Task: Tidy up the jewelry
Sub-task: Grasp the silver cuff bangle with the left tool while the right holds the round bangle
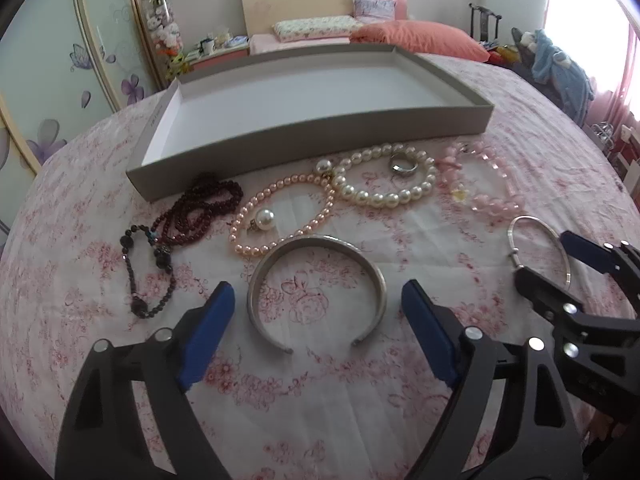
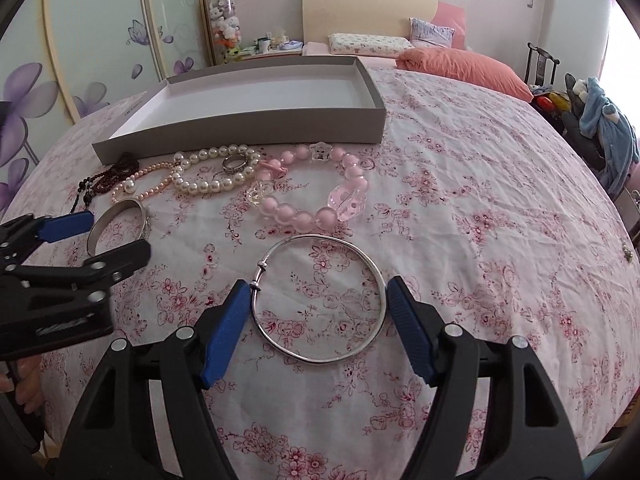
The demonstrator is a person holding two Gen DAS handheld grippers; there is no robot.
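Spread across the whole scene: a pink-flowered bedsheet [image 1: 320, 408]. On it, toward the headboard, a shallow grey tray [image 1: 312, 140], long axis running left to right, white inside.

Just before the tray's near wall, a row of jewelry: dark red beads [image 1: 200, 210] and a black bead string [image 1: 136, 276] at left, then a pink pearl strand [image 1: 280, 212], a white pearl bracelet [image 1: 384, 178] ringed around a silver ring [image 1: 403, 165], and a pink bead bracelet [image 2: 312, 192] at right.

Nearer still, flat on the sheet, a broad silver cuff [image 1: 316, 280], gap pointing back at the left gripper [image 1: 318, 304], whose jaws stand wide apart on either side, not touching.

Well to the right, a thin silver bangle [image 2: 320, 300], clasp at its left, between the spread jaws of the right gripper [image 2: 316, 300], fingers just beside the wire.
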